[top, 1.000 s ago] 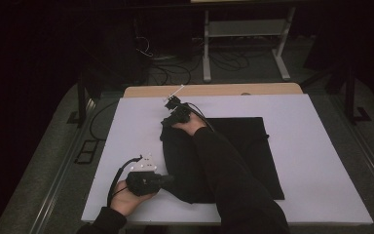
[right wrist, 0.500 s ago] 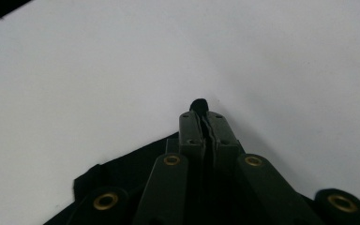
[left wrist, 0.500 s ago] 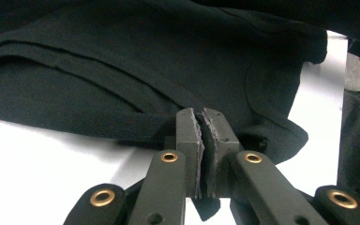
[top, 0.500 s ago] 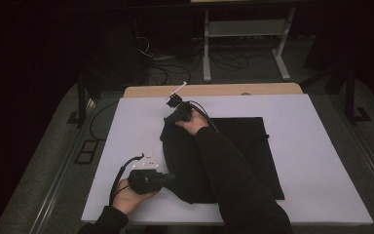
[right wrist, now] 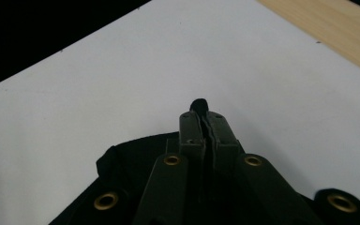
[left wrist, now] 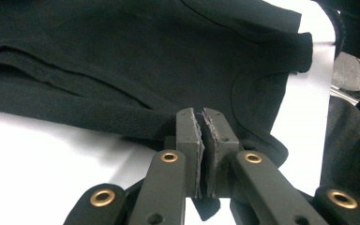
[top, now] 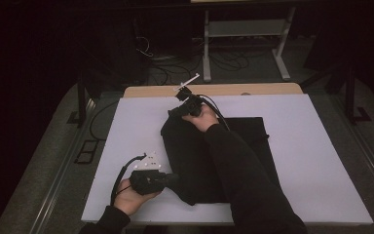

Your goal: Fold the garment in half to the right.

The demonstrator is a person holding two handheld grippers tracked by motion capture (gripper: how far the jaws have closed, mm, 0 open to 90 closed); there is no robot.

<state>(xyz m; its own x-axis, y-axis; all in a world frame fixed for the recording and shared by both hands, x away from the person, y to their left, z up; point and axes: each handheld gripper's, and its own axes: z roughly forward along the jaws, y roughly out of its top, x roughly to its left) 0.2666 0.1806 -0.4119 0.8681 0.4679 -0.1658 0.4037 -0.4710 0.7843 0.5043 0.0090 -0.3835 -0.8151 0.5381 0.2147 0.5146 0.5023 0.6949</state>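
White counter (top: 321, 161) under dim light, dark floor around. Black cloth (top: 195, 161) spread flat near the middle, no words or labels to read on it. Left gripper (left wrist: 202, 123) fingers pinched tight on the near edge. Right gripper (right wrist: 206, 123) fingers just snapped closed, cloth corner lifted at the far side.

A white board (top: 311, 161) is laid beneath the claws, with a wooden table edge (top: 253, 89) beyond the far claw; a metal stand (top: 246, 34) and cables (top: 175, 63) are seen farther behind
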